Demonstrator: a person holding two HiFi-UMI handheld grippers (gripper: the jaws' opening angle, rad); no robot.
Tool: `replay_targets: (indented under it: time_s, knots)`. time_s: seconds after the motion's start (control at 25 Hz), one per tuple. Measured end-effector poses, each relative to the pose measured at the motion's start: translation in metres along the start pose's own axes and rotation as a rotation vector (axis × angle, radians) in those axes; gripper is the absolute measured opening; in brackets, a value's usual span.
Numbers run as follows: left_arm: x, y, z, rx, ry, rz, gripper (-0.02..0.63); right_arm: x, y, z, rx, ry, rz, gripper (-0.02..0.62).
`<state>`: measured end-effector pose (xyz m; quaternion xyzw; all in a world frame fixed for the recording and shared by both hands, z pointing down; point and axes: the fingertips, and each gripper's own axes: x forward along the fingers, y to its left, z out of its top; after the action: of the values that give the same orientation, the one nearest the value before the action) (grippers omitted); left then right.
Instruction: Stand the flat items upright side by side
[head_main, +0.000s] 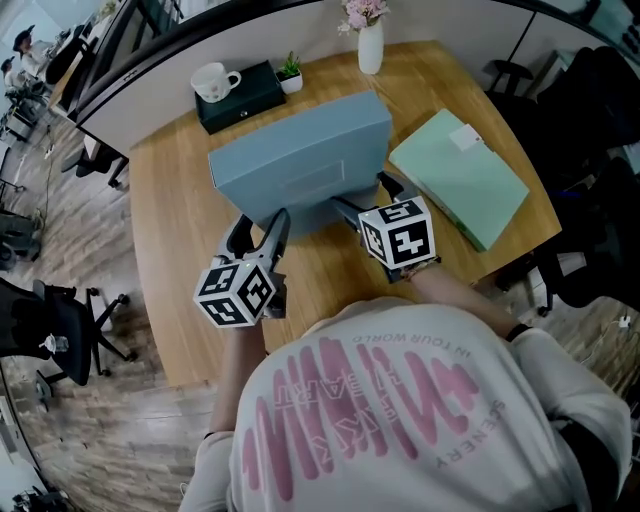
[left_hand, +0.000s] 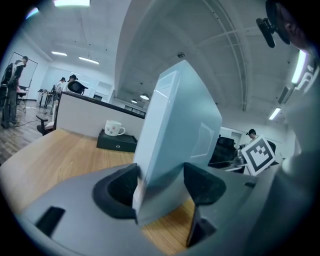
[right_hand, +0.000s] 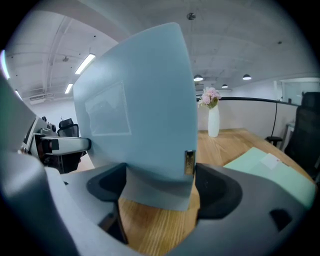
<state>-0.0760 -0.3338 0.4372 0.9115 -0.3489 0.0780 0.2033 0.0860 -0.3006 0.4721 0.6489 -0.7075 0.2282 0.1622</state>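
Progress: nothing stands upright yet. The blue file (head_main: 300, 165) is tilted up over the desk (head_main: 180, 200), gripped at its near edge by both tools. The left tool (left_hand: 160, 187) and right tool (right_hand: 160, 187) are each closed on it, pads pressing its faces. The green file (head_main: 460, 180) lies flat at the desk's right, untouched.

Remaining, in my judgement: set blue on edge, then raise green beside it.

Containers: the box (head_main: 245, 100) carries a mug (head_main: 213, 80); the vase (head_main: 370, 45) holds flowers (head_main: 363, 12). File contents are not visible.
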Motion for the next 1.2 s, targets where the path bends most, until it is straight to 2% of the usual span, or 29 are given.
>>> replay_targets:
  time_s: [0.24,0.4,0.6,0.68,0.88,1.04,1.2]
  knots:
    - [-0.004,0.000,-0.002,0.023,0.031,-0.044,0.281,-0.003,0.001,-0.006,0.073,0.003,-0.024,0.428]
    - [-0.008,0.005,-0.005,0.026,0.045,-0.068,0.245,-0.007,-0.001,-0.009,0.108,-0.001,-0.070,0.405]
    - [-0.016,0.014,-0.010,0.007,0.058,-0.068,0.244,-0.020,0.002,-0.017,0.221,-0.016,-0.069,0.402]
    - [-0.021,0.018,-0.017,0.003,0.069,-0.071,0.244,-0.026,0.006,-0.023,0.259,-0.019,-0.055,0.402]
    - [-0.041,0.032,-0.059,-0.064,0.139,-0.059,0.242,-0.046,0.000,-0.060,0.250,0.045,-0.080,0.402]
    - [-0.039,0.009,-0.097,-0.078,0.230,-0.096,0.242,-0.070,-0.030,-0.096,0.331,0.091,-0.130,0.402]
    - [-0.026,-0.038,-0.112,-0.055,0.270,-0.165,0.242,-0.092,-0.062,-0.110,0.432,0.069,-0.141,0.400]
